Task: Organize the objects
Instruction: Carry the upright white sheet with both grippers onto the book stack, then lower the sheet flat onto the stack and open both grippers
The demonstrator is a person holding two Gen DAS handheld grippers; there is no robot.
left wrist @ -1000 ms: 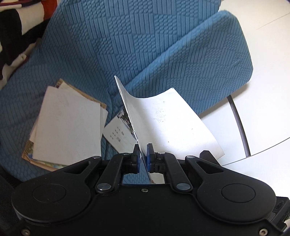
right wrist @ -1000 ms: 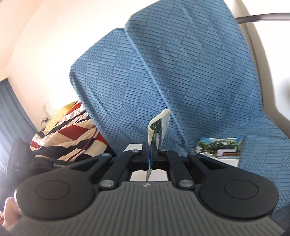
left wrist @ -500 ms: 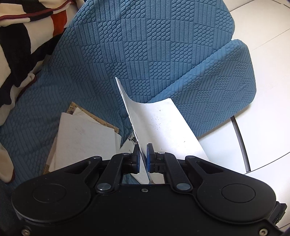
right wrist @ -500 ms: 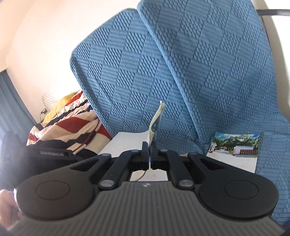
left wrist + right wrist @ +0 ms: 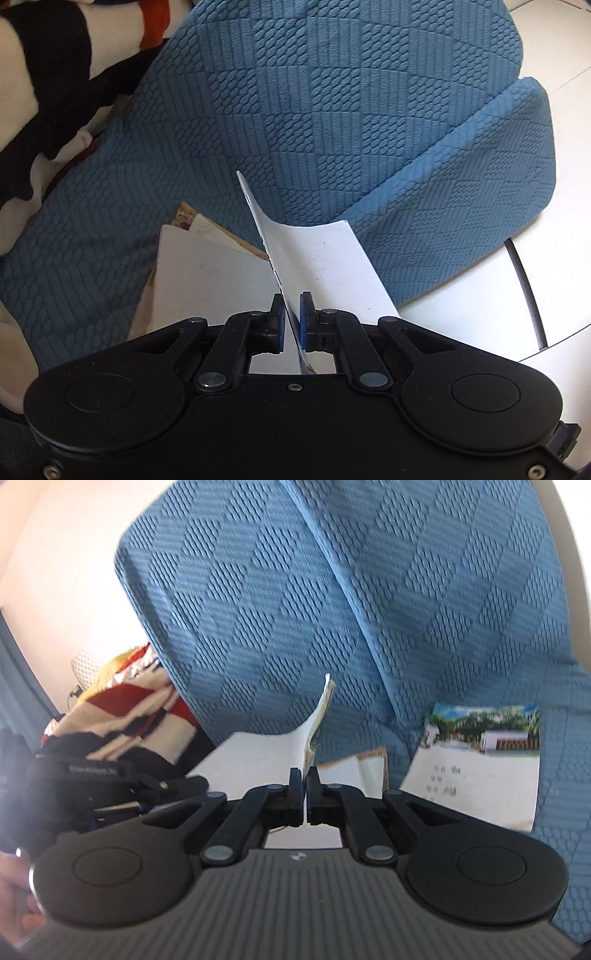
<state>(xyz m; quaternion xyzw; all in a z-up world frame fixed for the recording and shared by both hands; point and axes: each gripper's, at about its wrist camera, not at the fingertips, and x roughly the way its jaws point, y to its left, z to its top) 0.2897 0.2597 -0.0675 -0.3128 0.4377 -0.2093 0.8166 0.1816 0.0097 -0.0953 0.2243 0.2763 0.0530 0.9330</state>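
The step in hand appears to be the gathering of loose cards into one stack on the blue seat cushion [image 5: 332, 122].

The left gripper [image 5: 291, 325] is clamped on the edge of a white card [image 5: 321, 266], which bows up out of the jaws and hangs above the cushion. The stack of cards [image 5: 207, 280] lies flat on the cushion, just beside the held card and on its left in the left wrist view.

The right gripper [image 5: 304, 797] is likewise closed on a thin card [image 5: 314, 727] that curls up out of its jaws. Whether this is the same card as the left gripper holds cannot be told.

A picture postcard [image 5: 476, 768] lies on the cushion, to the right of the stack, printed side up and not yet gathered.

Judged next move: bring the held card level over the stack, align its edges, and only then part the jaws. A curled card may spring or slide off the stack on release.

No container is visible in either view; the cushion alone bears the cards.
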